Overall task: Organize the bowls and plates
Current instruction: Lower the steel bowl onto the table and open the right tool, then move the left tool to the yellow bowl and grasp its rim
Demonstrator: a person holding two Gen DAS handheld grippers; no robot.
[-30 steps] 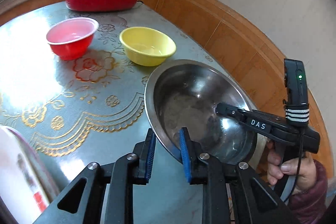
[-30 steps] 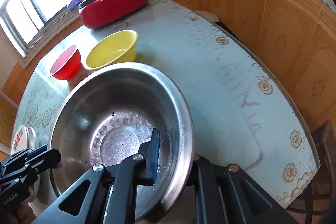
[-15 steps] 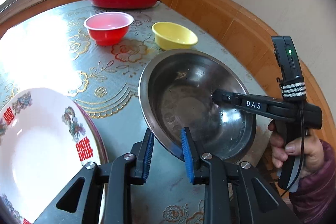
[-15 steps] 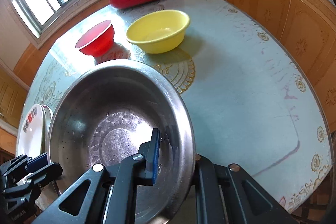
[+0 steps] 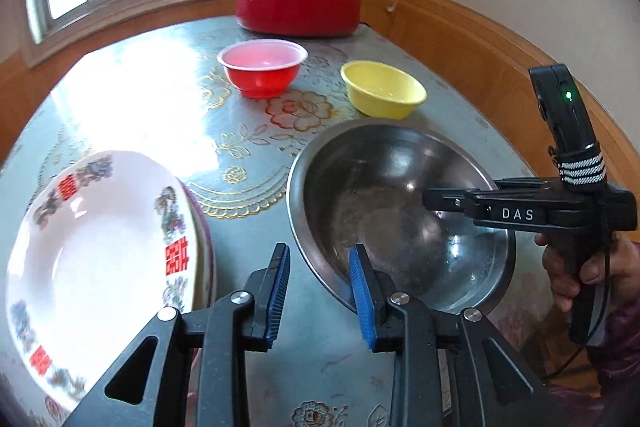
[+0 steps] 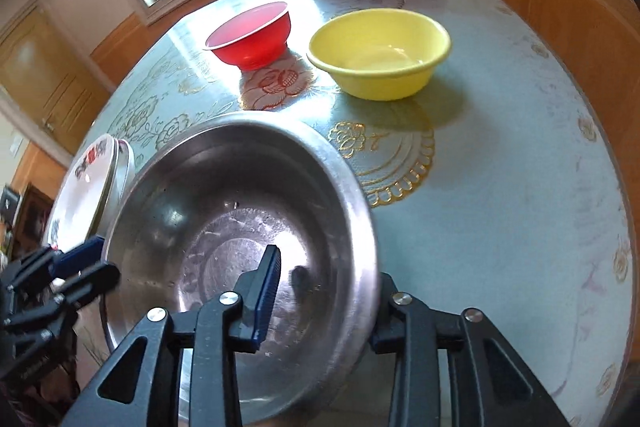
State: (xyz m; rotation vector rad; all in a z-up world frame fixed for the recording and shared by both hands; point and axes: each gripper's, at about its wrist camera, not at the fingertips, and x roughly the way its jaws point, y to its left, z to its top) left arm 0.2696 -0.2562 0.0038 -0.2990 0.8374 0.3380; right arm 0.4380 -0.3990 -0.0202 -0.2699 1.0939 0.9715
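Metal makes the big round shiny steel bowl (image 6: 240, 227) hard, smooth and slippery, so its thin rim is the best place to hold. It sits on the flowery blue-green table (image 6: 500, 147), beside the white flowered plates (image 5: 100, 247). The left gripper (image 5: 320, 287) and right gripper (image 6: 324, 307) each straddle the rim; both have just been opening, and their pads look loose.
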